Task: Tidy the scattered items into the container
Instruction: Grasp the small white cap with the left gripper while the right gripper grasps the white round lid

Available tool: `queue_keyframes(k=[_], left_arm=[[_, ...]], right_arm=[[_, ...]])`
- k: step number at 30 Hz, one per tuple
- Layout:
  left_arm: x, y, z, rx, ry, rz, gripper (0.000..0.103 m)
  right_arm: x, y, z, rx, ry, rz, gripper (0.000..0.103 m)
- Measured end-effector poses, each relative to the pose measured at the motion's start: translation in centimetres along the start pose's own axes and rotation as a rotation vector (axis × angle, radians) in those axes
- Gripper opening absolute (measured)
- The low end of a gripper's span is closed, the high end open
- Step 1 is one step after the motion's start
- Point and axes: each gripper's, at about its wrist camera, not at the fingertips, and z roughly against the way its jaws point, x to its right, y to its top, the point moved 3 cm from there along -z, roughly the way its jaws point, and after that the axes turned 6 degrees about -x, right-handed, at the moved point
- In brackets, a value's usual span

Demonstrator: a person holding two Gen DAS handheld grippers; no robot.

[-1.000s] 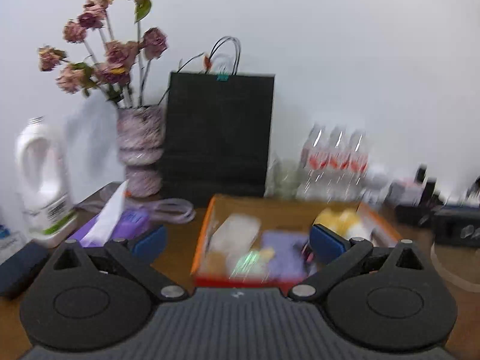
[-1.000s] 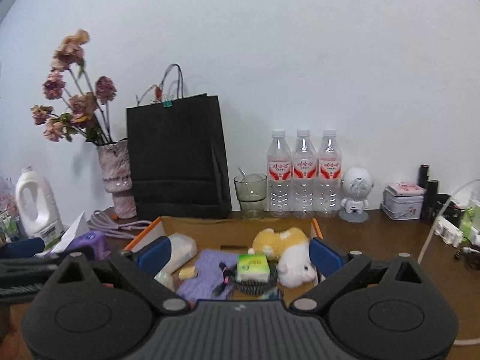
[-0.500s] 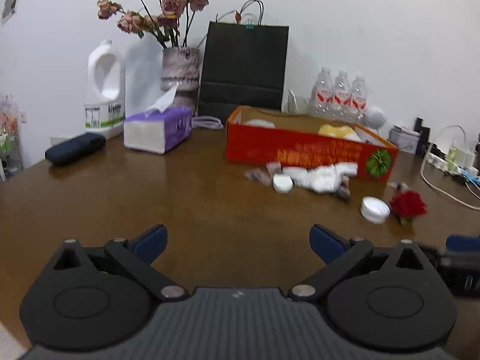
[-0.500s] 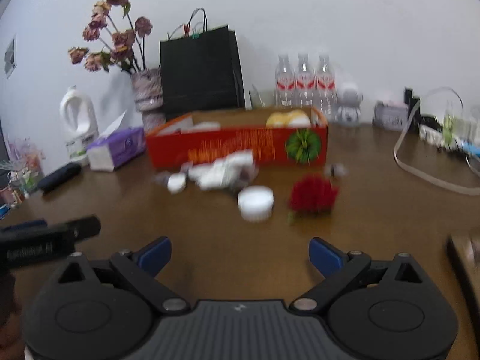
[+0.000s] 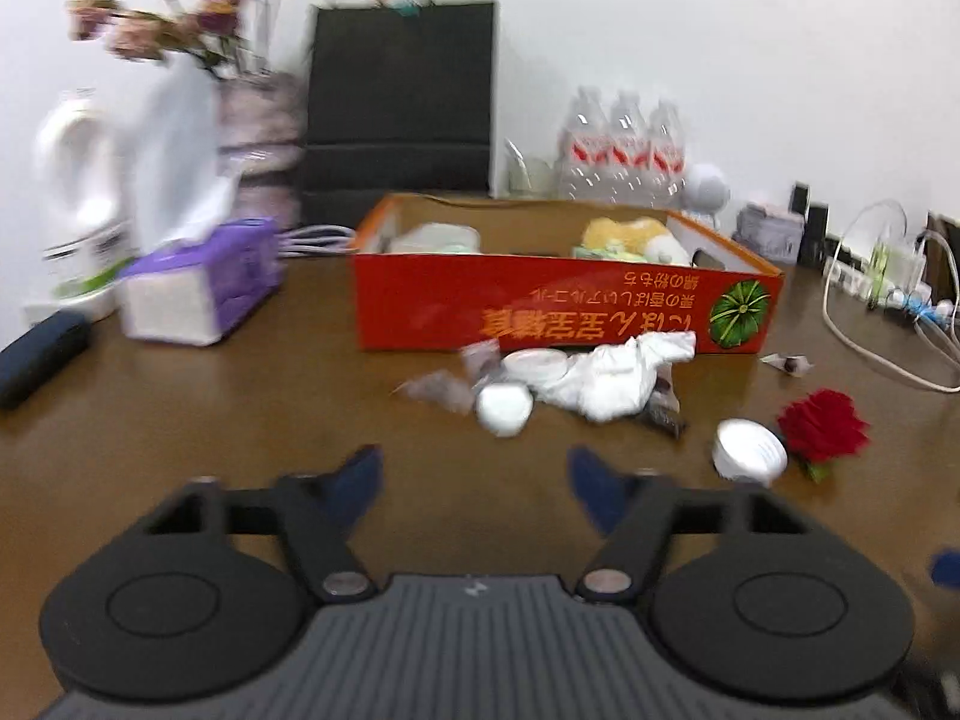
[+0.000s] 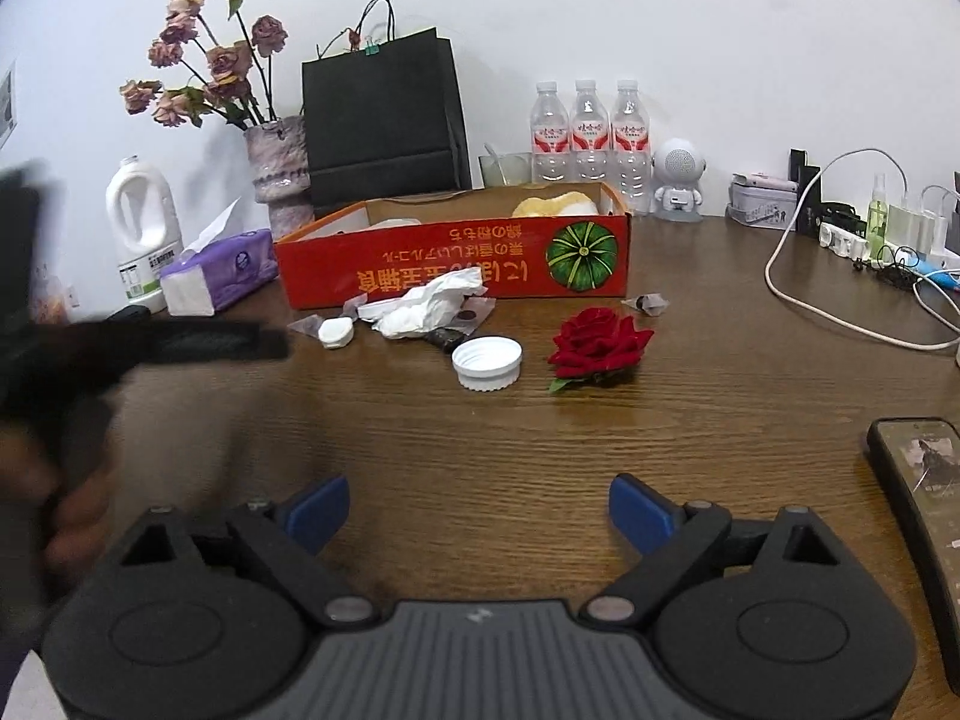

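An orange cardboard box [image 5: 540, 312] [image 6: 456, 264] stands mid-table with a yellow plush and other items inside. In front of it lie crumpled white tissue [image 5: 612, 378] [image 6: 426, 306], a small white cap [image 5: 504, 411] [image 6: 335, 333], a larger white lid [image 5: 750, 450] [image 6: 487, 363], a red rose [image 5: 825, 429] [image 6: 600, 339] and clear wrappers [image 5: 435, 387]. My left gripper [image 5: 474, 483] is open and empty, short of the pile. My right gripper [image 6: 480, 507] is open and empty, short of the lid and rose. The left gripper shows blurred at the left of the right wrist view [image 6: 180, 342].
A purple tissue box [image 6: 222, 276], white jug [image 6: 144, 234], flower vase [image 6: 279, 180], black paper bag [image 6: 384, 114] and water bottles [image 6: 588, 132] line the back. Cables and a power strip [image 6: 870, 246] lie at the right. A phone [image 6: 924, 492] lies at the right front.
Both grippers have pulled back from over the box to the near side of the table. The left gripper then moved closer to the pile, and its jaws stand a little narrower.
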Motion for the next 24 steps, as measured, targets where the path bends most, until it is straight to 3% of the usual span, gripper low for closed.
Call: queue_keyframes(k=[5, 6, 7, 8, 11, 14, 21, 24], left_arm=[[0.6, 2.3, -4.8, -0.035, -0.032, -0.002, 0.057], [0.6, 2.5, -5.2, -0.045, -0.05, 0.0, 0.053], [0.6, 2.5, -5.6, -0.056, -0.057, 0.003, 0.033], [0.4, 2.5, -5.9, -0.07, -0.052, 0.006, 0.029], [-0.6, 2.1, -5.0, -0.057, -0.075, 0.028, 0.028], [-2.5, 1.8, -2.4, 0.022, -0.077, 0.066, 0.028], [-6.4, 0.9, -1.1, 0.071, -0.038, 0.189, 0.028], [-6.9, 1.0, -1.3, 0.068, -0.053, 0.199, 0.028]], right_arm=[[0.0, 0.9, 0.0, 0.017, -0.018, 0.027, 0.092], [0.1, 1.3, 0.0, 0.025, -0.015, 0.031, 0.091], [0.1, 1.8, -0.2, 0.035, -0.01, 0.035, 0.091], [0.0, 2.5, -0.4, 0.043, -0.002, 0.041, 0.091], [-0.6, 5.1, -1.5, 0.068, 0.02, 0.063, 0.087], [-1.4, 8.2, -3.3, 0.083, 0.047, 0.09, 0.077], [-6.6, 14.0, -12.6, -0.02, 0.181, 0.239, 0.057], [-7.7, 15.3, -16.3, -0.087, 0.175, 0.258, 0.05]])
